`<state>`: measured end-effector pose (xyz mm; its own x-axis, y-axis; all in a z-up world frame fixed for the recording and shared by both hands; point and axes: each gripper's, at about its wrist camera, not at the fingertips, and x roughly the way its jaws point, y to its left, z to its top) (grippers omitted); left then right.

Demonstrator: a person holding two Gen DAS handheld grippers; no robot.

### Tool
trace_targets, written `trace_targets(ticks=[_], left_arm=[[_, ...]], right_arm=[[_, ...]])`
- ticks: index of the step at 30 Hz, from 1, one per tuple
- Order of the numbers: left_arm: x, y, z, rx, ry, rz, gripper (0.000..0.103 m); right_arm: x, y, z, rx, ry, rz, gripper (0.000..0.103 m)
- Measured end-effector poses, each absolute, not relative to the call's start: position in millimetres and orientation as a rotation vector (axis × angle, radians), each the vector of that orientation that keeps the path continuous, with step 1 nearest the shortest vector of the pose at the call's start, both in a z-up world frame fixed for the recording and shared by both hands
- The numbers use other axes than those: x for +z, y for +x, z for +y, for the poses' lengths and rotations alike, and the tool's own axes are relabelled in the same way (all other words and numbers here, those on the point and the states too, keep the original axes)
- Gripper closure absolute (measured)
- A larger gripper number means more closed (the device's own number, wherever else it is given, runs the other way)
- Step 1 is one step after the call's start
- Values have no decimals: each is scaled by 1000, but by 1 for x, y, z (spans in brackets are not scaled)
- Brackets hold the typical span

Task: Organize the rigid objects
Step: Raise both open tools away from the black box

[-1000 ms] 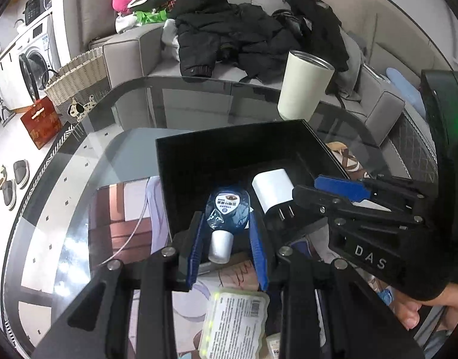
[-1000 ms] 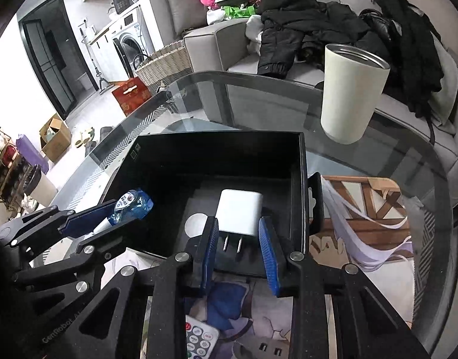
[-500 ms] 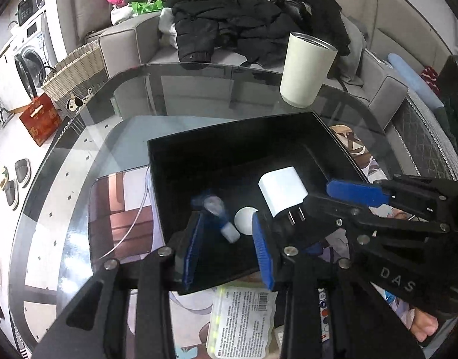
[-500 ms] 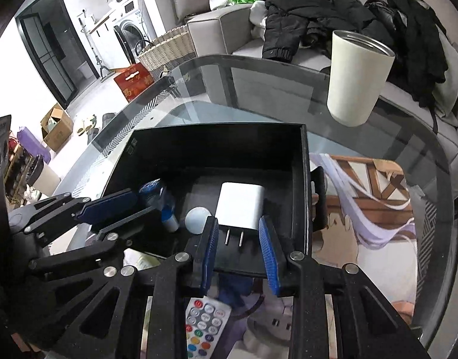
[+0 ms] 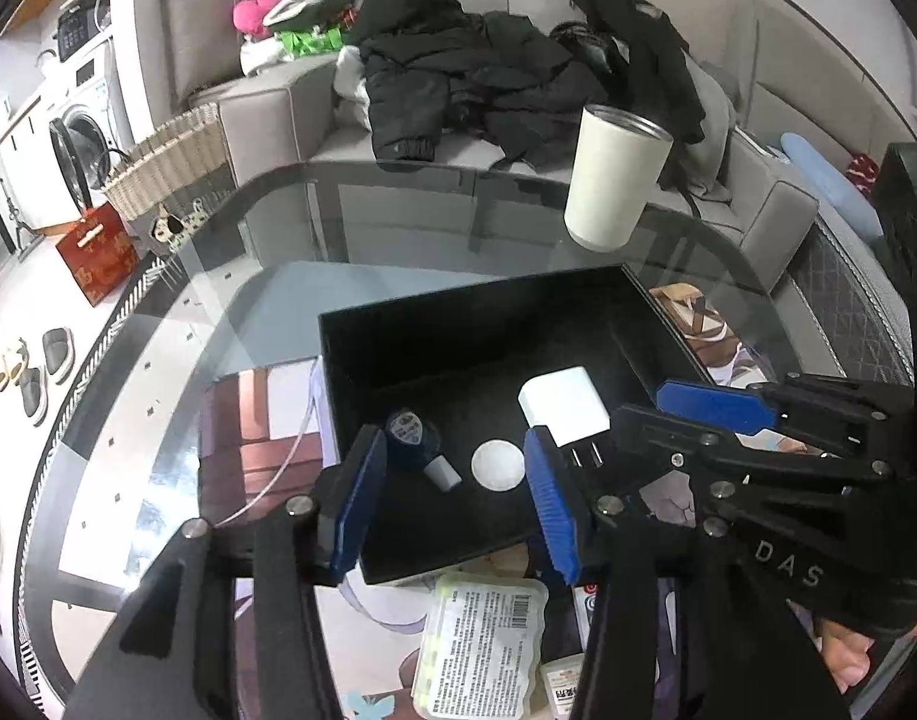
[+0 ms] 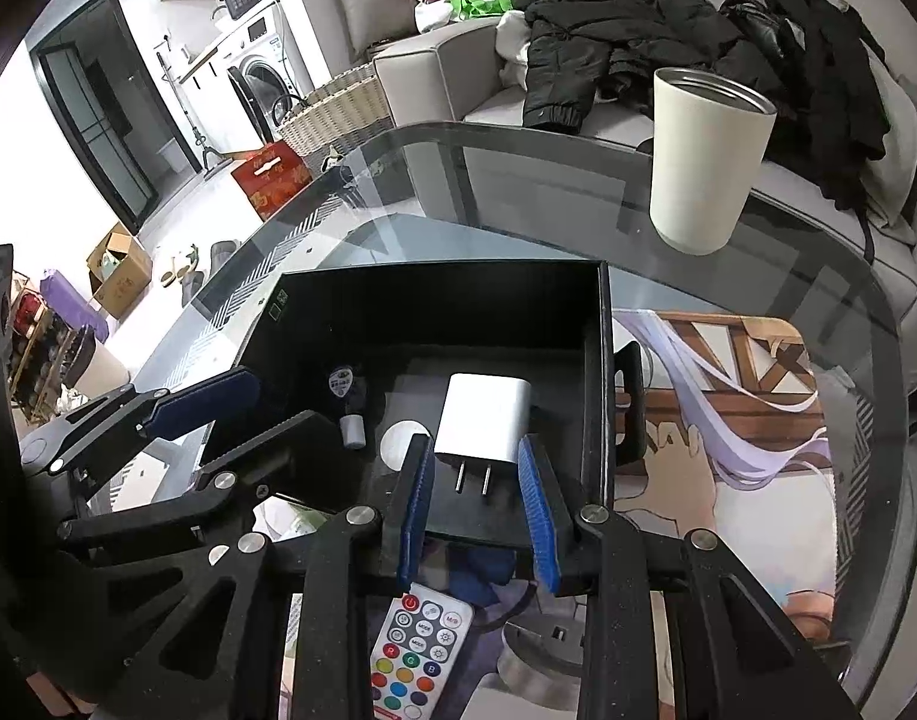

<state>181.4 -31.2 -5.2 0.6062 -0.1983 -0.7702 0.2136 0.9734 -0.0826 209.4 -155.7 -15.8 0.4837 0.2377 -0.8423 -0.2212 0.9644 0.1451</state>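
A black open box (image 5: pixel 458 306) (image 6: pixel 434 270) stands on the glass table. A small blue bottle (image 5: pixel 413 441) (image 6: pixel 347 387) with a white cap lies on the box floor, beside a white disc (image 5: pixel 498 465) (image 6: pixel 401 441). My left gripper (image 5: pixel 455 456) (image 6: pixel 284 396) hovers over the box's near edge. Its jaws are opening, with nothing pressed between the pads; the bottle lies below them. My right gripper (image 6: pixel 475 462) (image 5: pixel 638 405) is shut on the white charger (image 6: pixel 482 414) (image 5: pixel 563 405) at its pronged end, over the box's right part.
A cream tumbler (image 5: pixel 614 180) (image 6: pixel 704 162) stands behind the box. An illustrated mat (image 6: pixel 728 420) lies under and right of it. A remote control (image 6: pixel 419 654) and a labelled packet (image 5: pixel 482 642) lie below the grippers. A sofa with black clothes (image 5: pixel 488 78) is behind the table.
The left jaws have spread and let go of the blue bottle, which dropped onto the box floor. The right gripper still holds the charger over the box.
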Motion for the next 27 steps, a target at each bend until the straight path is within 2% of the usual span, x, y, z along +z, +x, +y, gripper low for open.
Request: trace_targets(ticks=[8, 11, 13, 15, 18, 22, 27], left_arm=[[23, 155, -22, -215, -1, 715, 51], [44, 136, -16, -187, -16, 576, 48], [57, 120, -13, -179, -17, 477, 47], [69, 105, -10, -182, -14, 401, 46], [83, 84, -7, -190, -17, 310, 42], [98, 59, 5, -184, -56, 234, 25], [105, 41, 11, -209, -85, 206, 23]], right_arm=[[12, 186, -157, 274, 9, 877, 69], [32, 170, -159, 260, 7, 745, 59], [45, 160, -162, 247, 14, 658, 47], [63, 146, -166, 246, 26, 554, 43], [86, 121, -166, 241, 5, 418, 43], [110, 87, -167, 241, -24, 257, 42], [128, 60, -169, 262, -2, 206, 39]])
